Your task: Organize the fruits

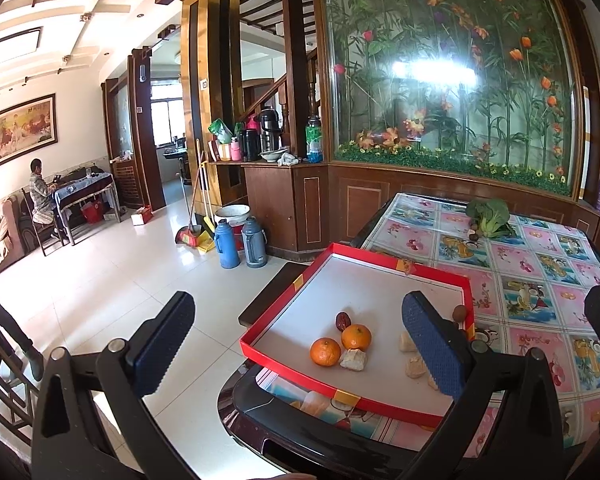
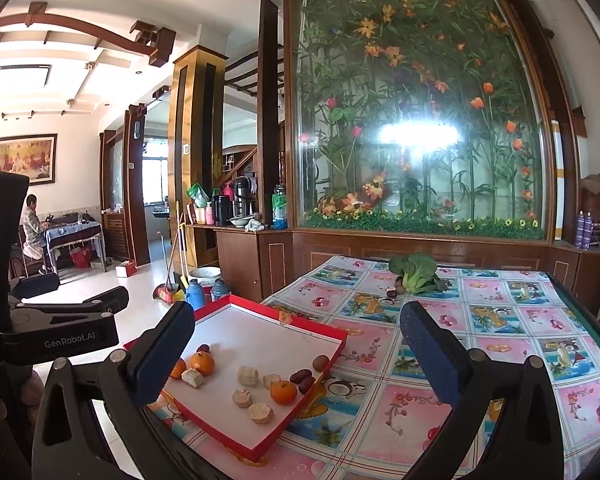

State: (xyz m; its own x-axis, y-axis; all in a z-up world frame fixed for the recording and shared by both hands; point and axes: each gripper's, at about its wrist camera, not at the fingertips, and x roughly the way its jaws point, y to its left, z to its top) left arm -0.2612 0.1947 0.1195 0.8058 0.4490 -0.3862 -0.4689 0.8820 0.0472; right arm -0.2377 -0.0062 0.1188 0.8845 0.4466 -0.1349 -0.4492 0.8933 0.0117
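- The red tray (image 2: 332, 342) sits at the near left corner of the table (image 2: 500, 360), partly over the edge.
- In the tray: two oranges (image 1: 356, 337) side by side near its left side, a date (image 1: 343, 321) just behind them, a pale chunk (image 1: 353, 359) touching them in front.
- Toward the tray's right side: a third orange (image 2: 283, 392), two dates (image 2: 303, 376) just behind it, four pale pieces (image 2: 247, 376) around it.
- A brown round fruit (image 2: 321, 362) rests against the tray's right rim.
- Far from the tray, at the table's back edge, lie greens (image 2: 416, 272) with small dark fruits (image 2: 394, 291) beside them.
- Left gripper (image 1: 298, 342): spread wide, empty, raised over the tray's left corner.
- Right gripper (image 2: 296, 348): spread wide, empty, raised over the tray's right half.
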